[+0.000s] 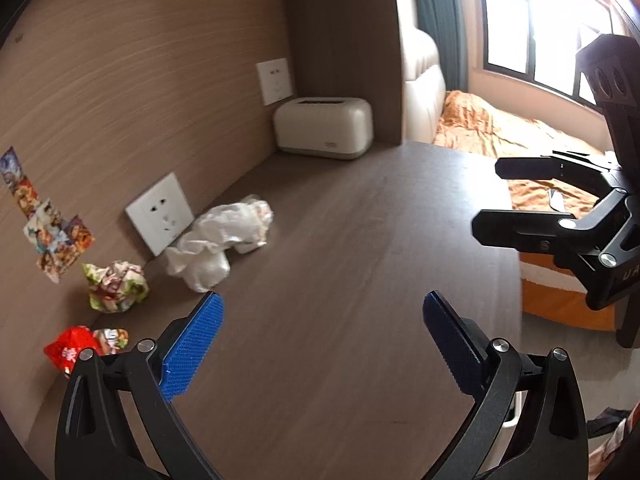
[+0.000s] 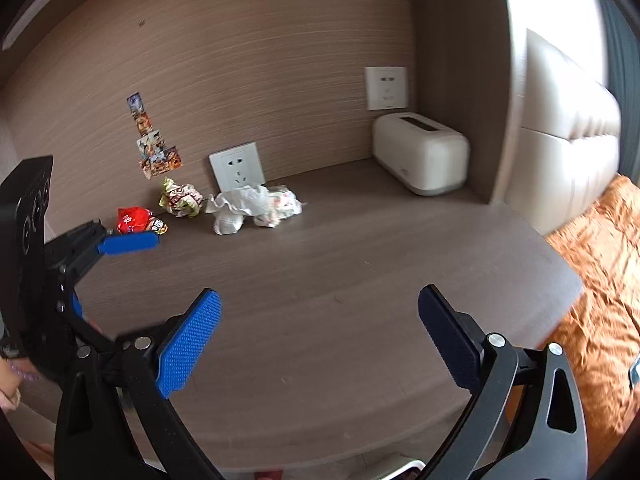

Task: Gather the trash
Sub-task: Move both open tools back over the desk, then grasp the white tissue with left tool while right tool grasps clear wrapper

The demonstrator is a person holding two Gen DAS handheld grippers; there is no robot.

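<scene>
Three pieces of trash lie along the back wall of a brown wooden desk [image 1: 340,280]: a crumpled white wrapper [image 1: 220,240] [image 2: 252,208], a crumpled green and white wrapper [image 1: 114,286] [image 2: 180,198], and a red snack packet [image 1: 80,346] [image 2: 138,220]. My left gripper [image 1: 320,340] is open and empty over the desk, the trash ahead to its left. My right gripper [image 2: 320,336] is open and empty over the desk front; it also shows in the left wrist view [image 1: 486,200]. The left gripper's blue fingers [image 2: 128,243] show at the left of the right wrist view, close to the red packet.
A cream toaster [image 1: 324,126] [image 2: 420,154] stands in the back right corner. Wall sockets [image 1: 160,214] [image 2: 236,166] and stickers [image 2: 154,140] are on the back panel. A bed with an orange cover [image 1: 500,128] [image 2: 600,260] lies right of the desk.
</scene>
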